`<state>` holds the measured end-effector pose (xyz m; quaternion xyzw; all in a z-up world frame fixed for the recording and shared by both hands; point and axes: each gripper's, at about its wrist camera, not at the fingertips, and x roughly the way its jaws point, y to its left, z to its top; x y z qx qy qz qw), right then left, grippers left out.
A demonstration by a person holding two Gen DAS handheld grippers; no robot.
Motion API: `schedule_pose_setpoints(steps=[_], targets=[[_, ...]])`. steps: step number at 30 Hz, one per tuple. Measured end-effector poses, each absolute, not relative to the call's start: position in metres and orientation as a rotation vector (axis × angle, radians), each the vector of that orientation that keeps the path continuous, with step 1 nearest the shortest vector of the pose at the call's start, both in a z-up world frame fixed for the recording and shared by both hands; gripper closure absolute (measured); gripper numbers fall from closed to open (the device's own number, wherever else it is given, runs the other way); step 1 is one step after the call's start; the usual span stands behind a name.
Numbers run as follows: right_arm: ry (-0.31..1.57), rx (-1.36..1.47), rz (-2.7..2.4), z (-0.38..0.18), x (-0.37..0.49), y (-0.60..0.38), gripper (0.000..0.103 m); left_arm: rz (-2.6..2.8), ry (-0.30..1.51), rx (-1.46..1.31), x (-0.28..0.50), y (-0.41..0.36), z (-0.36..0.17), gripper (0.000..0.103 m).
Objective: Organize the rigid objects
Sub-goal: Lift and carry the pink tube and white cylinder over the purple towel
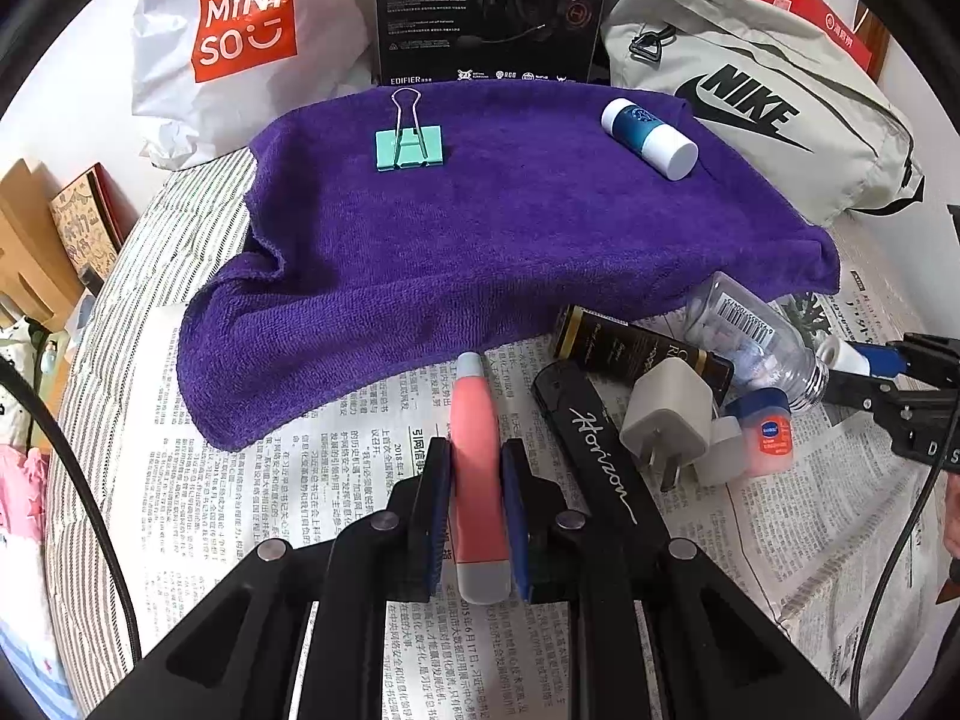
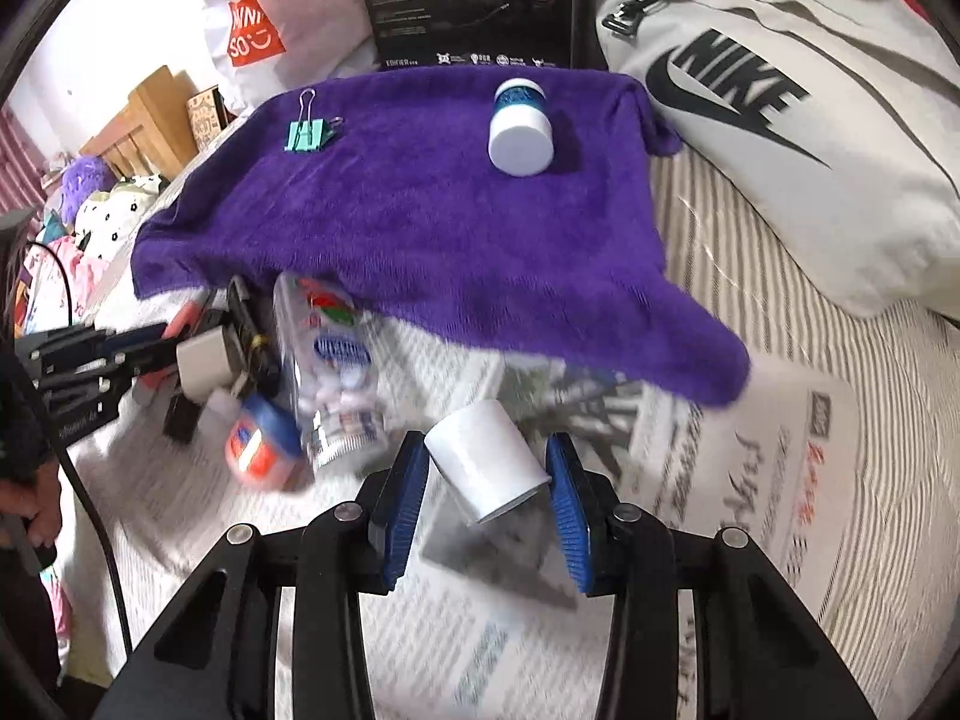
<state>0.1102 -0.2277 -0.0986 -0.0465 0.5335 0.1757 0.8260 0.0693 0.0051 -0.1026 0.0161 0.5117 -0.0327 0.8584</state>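
Observation:
My left gripper (image 1: 477, 468) is shut on a pink tube with grey ends (image 1: 477, 456) that lies along the newspaper. My right gripper (image 2: 489, 468) holds a white cap (image 2: 486, 459) between its blue pads, just above the newspaper. A purple towel (image 1: 480, 228) carries a green binder clip (image 1: 409, 144) and a blue-and-white bottle (image 1: 651, 138); they also show in the right wrist view, the clip (image 2: 309, 132) and the bottle (image 2: 521, 129). A pile by the towel's edge holds a clear bottle (image 1: 750, 339), white charger (image 1: 666, 414), Vaseline jar (image 1: 765, 432) and black case (image 1: 600, 456).
A Nike bag (image 1: 762, 102) lies at the back right, a black Edifier box (image 1: 489, 6) behind the towel, a Miniso bag (image 1: 240, 30) at the back left. Newspaper (image 1: 288, 492) covers the striped bedding. A black cable (image 1: 78, 468) runs along the left.

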Motion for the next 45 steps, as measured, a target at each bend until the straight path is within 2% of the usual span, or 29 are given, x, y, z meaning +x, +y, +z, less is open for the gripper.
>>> schedule_pose_setpoints(steps=[10, 19, 45], targets=[[1.117, -0.154, 0.348, -0.107, 0.097, -0.223, 0.062, -0.073, 1.076, 0.02, 0.065, 0.006, -0.101, 0.086], [1.11, -0.024, 0.37, -0.092, 0.093, -0.243, 0.063, -0.088, 1.077, -0.046, 0.057, 0.019, -0.094, 0.086], [1.077, 0.002, 0.406, -0.073, 0.096, -0.232, 0.063, -0.142, 1.024, -0.149, 0.056, 0.041, -0.064, 0.086]])
